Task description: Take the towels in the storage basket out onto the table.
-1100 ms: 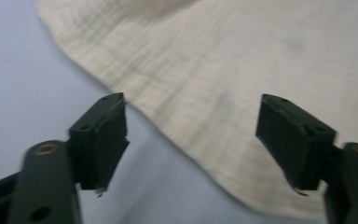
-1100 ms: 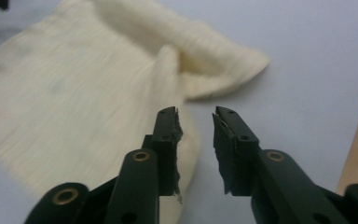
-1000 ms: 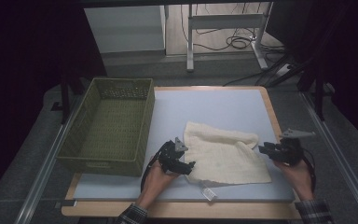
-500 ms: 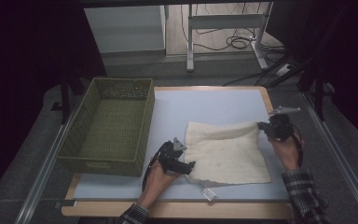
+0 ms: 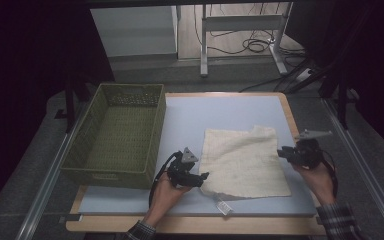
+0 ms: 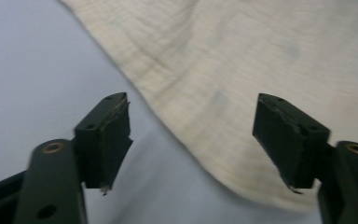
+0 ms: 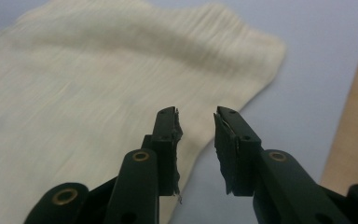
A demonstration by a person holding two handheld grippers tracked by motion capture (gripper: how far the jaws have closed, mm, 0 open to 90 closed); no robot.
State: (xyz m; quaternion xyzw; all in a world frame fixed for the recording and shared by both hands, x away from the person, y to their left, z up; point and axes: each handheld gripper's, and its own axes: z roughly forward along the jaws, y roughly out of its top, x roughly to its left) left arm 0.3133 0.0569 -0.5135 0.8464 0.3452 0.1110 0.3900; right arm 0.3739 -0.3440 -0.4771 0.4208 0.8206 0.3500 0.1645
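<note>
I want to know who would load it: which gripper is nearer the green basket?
Left. The left gripper sits just off the green basket's near right corner, at the cloth's left edge. The right gripper is beyond the cloth's right edge.

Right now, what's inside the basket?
The basket looks empty: its mesh floor shows bare. The strip behind its near wall is hidden from the high view.

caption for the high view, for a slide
Two open grippers, left and right, flank a cream cloth beside a green basket.
</note>
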